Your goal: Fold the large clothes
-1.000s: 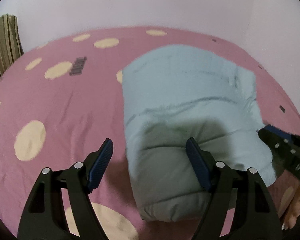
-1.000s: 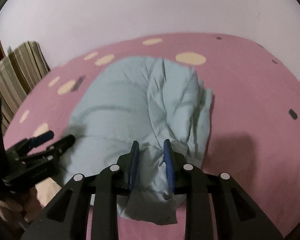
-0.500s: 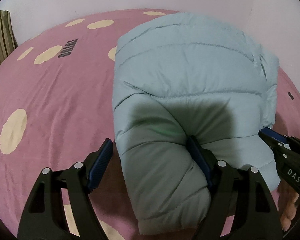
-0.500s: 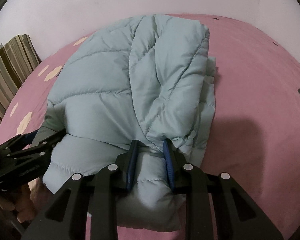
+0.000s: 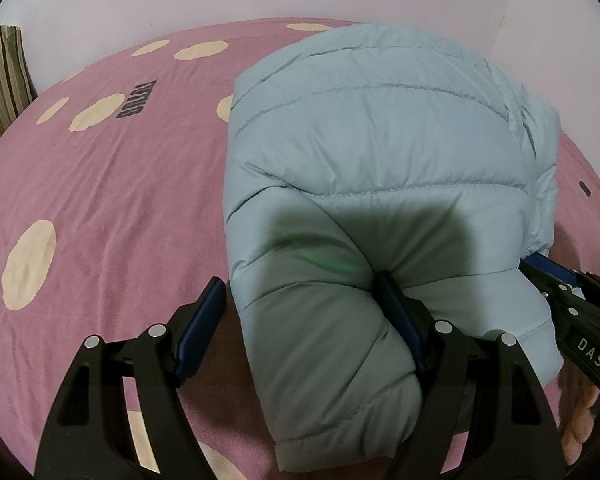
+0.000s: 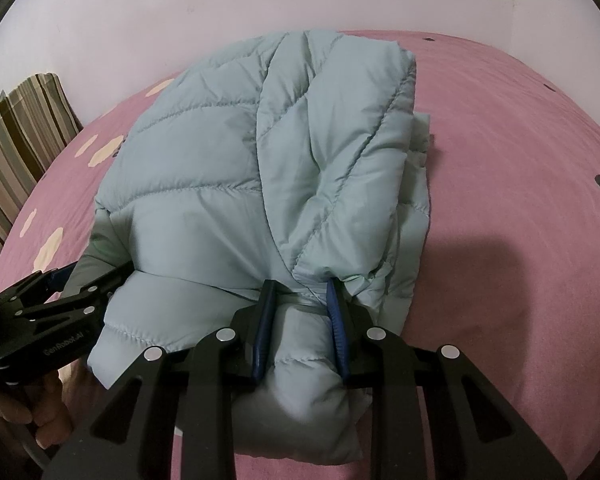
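A light blue quilted puffer jacket (image 5: 380,152) lies folded in a thick bundle on the pink bedspread (image 5: 120,200). My left gripper (image 5: 300,284) is open over the bundle's near left corner. Its right finger (image 5: 396,308) is sunk into the padding, while the left finger (image 5: 204,312) stands just off the jacket's edge. My right gripper (image 6: 300,312) is shut on a bunched fold at the jacket's (image 6: 260,168) near right end. Each gripper shows in the other's view: the right gripper (image 5: 556,280) at the edge of the left wrist view, the left gripper (image 6: 76,284) at the edge of the right wrist view.
The bedspread (image 6: 520,200) has cream dots and dark lettering (image 5: 138,100). A striped cushion (image 6: 24,128) leans at the bed's left side against a pale wall (image 6: 260,0). A person's hand (image 5: 580,420) holds the right gripper, and fingers (image 6: 44,416) hold the left.
Both grippers sank toward the bed with the jacket's near end, so the bundle now fills more of each view. Over the last half second nothing moved.
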`<action>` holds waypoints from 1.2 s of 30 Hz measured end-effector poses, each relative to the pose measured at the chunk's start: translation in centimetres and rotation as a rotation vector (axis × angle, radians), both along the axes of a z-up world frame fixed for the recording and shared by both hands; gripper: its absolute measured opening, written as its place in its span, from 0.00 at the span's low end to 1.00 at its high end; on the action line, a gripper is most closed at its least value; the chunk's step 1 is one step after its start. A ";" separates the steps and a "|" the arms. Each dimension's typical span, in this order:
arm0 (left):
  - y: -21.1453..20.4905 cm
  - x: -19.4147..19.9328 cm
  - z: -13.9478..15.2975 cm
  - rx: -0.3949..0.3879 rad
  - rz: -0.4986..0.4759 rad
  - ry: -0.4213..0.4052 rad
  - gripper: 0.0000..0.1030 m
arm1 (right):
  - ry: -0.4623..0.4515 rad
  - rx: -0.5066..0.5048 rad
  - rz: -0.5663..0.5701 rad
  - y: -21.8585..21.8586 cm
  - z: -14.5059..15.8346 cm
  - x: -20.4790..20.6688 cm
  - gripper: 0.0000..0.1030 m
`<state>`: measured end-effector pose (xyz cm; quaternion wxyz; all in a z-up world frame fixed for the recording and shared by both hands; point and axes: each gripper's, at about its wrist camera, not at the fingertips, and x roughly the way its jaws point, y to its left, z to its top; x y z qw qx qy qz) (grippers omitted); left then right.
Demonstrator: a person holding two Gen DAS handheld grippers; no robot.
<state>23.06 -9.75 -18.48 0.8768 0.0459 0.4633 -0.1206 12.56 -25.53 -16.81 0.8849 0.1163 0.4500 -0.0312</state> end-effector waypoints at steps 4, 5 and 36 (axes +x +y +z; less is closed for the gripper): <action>0.0 0.1 0.2 -0.004 0.001 0.006 0.75 | -0.001 -0.002 -0.008 0.2 0.2 -0.1 0.25; -0.1 0.1 0.3 -0.004 0.001 0.007 0.75 | -0.002 0.002 -0.009 0.2 0.3 -0.2 0.25; -2.4 10.1 5.4 0.075 -0.007 -0.029 0.72 | -0.049 -0.033 -0.104 -3.6 5.6 9.3 0.28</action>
